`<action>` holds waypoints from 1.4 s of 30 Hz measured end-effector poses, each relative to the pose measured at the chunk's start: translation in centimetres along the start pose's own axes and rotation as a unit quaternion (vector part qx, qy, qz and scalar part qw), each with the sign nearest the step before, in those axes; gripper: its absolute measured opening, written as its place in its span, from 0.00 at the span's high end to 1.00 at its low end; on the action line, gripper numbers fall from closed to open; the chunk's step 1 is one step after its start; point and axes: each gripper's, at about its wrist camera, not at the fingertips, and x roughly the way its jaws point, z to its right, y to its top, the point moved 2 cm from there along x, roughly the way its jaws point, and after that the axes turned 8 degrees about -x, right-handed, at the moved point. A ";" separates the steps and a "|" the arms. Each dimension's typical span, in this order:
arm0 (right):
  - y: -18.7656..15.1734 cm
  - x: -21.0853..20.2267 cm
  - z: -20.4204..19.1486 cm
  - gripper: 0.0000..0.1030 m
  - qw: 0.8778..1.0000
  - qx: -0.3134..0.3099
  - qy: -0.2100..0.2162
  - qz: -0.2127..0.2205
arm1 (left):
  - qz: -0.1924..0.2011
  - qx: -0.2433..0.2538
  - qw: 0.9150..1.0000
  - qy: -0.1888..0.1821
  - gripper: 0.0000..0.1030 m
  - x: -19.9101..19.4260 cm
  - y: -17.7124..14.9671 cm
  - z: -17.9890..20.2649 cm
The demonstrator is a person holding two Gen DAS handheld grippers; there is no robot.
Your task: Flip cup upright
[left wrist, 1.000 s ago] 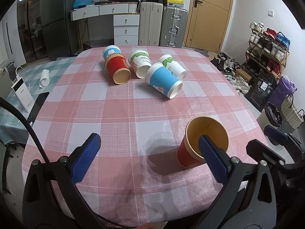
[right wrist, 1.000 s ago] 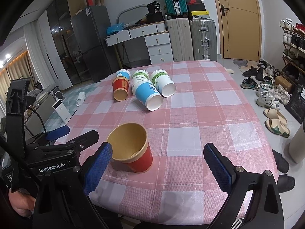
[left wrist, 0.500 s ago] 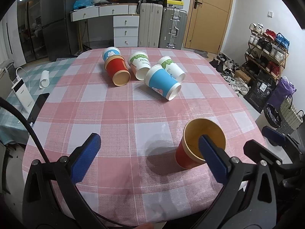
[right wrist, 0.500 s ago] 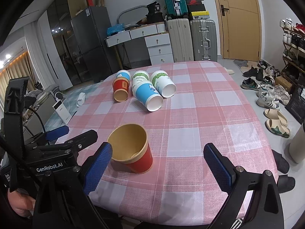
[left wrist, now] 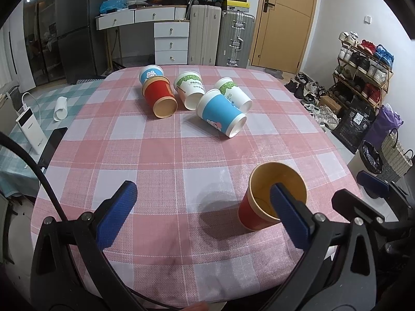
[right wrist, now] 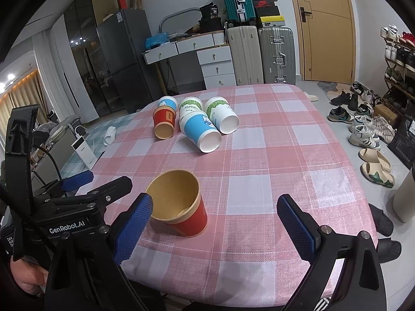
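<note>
An upright red cup (left wrist: 262, 207) stands on the checked surface (left wrist: 181, 155), mouth up and tan inside, with something pale showing at its bottom in the right wrist view, though what it is cannot be told. The left tongs (left wrist: 205, 212) are spread wide and hold nothing; the cup sits behind their right blue pad, which overlaps its rim in the left wrist view. The right tongs (right wrist: 220, 223) gape just as wide, also holding nothing, with the same red cup (right wrist: 181, 207) just inside their left pad (right wrist: 132, 229). Well ahead of both tongs lies a cluster of five cups on their sides. There is a second red cup (left wrist: 159, 96) with its open mouth facing back toward the tongs, and a blue-and-white cup (left wrist: 151, 73) with a small cartoon figure tucked just behind it. Beside these lies a white cup with green leaves (left wrist: 190, 89) that reads "PAPER", and another white-and-green one (left wrist: 233, 93) whose lettering is only partly legible. A blue cup (left wrist: 221, 115) lies nearest, its white interior showing nothing inside. On the left tongs' black body, seen from the right wrist, white letters (right wrist: 67, 231) read "GenRobot.AI". Far behind, a dark bundle on the desk bears the number "36" (right wrist: 214, 11).
</note>
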 end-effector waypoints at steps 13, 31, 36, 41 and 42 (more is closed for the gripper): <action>0.3 0.0 0.0 0.05 1.000 0.000 0.003 -0.001 | 0.001 0.004 1.000 -0.001 0.01 -0.1 0.0 0.3; 0.0 0.3 0.4 0.05 1.000 0.007 0.007 0.002 | 0.001 -0.001 1.000 0.004 0.01 0.1 -0.1 0.3; -0.2 0.4 0.7 0.05 1.000 0.009 0.008 0.001 | -0.001 0.001 1.000 0.007 0.01 0.2 -0.2 0.2; -0.4 0.4 0.8 0.05 1.000 0.010 0.007 0.001 | 0.003 0.004 1.000 0.002 0.01 0.2 -0.3 0.2; -0.4 0.4 0.8 0.05 1.000 0.011 0.008 0.002 | 0.000 0.004 1.000 0.003 0.01 0.3 -0.3 0.2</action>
